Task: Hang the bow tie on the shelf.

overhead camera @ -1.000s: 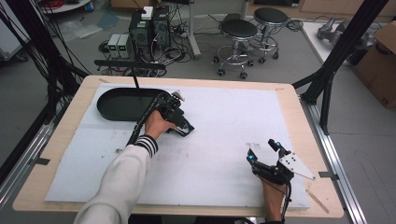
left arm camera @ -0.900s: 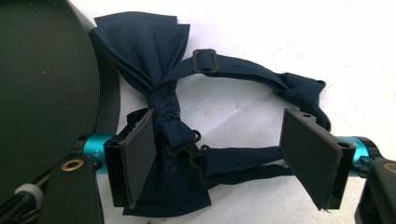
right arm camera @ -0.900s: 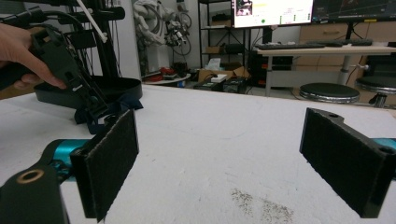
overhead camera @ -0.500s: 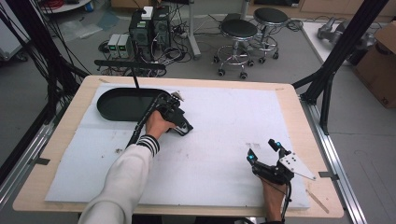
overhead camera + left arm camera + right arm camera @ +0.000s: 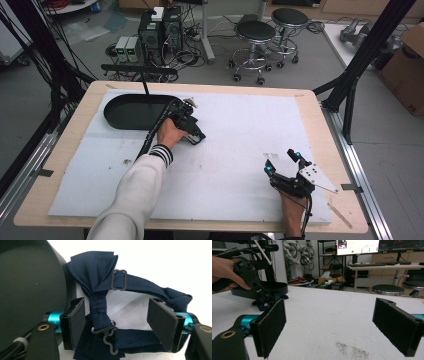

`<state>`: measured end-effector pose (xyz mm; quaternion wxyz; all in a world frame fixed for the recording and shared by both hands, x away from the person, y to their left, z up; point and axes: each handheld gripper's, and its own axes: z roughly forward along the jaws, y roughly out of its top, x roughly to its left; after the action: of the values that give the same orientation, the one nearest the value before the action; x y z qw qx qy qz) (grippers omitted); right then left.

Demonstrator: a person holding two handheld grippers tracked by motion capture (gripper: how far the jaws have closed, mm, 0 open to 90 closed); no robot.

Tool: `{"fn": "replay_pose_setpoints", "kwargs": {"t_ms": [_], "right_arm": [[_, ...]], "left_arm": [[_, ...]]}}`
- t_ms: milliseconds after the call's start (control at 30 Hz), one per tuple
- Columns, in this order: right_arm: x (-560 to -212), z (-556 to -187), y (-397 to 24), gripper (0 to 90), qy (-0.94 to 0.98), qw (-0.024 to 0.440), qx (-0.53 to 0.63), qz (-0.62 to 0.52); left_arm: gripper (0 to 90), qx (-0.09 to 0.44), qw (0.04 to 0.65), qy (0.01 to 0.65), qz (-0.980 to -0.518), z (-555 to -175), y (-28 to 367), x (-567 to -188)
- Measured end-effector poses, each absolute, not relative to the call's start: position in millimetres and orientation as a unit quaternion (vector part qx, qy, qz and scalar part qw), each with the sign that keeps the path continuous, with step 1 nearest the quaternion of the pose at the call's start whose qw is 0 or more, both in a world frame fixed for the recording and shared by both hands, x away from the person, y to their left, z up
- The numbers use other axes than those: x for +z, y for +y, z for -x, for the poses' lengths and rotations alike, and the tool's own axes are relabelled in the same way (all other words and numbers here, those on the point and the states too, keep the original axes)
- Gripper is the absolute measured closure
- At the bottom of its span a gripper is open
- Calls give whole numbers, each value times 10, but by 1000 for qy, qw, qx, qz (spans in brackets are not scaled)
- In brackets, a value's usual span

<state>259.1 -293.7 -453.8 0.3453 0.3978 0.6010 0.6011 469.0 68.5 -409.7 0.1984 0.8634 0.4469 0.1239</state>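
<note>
Beside the black tray near the bench's far left corner, the left claw has been closing around the navy bow tie, not yet pinching. Next: squeeze and lift. The right claw rests wide open, empty.

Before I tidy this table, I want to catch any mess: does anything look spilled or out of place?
Yes. Dark crumbs speckle the white mat ahead of the right gripper. The navy bow tie lies crumpled on the mat against the black tray, not in it, between the left gripper's jaws.
</note>
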Motion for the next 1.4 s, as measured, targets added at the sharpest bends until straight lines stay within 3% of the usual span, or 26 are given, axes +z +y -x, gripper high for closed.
{"fn": "replay_pose_setpoints", "kwargs": {"t_ms": [1400], "right_arm": [[-4540,-2587,-2940,108,598,346,603,-397]], "left_arm": [[351,129,188,444,-866,-4650,707,-4013]]}}
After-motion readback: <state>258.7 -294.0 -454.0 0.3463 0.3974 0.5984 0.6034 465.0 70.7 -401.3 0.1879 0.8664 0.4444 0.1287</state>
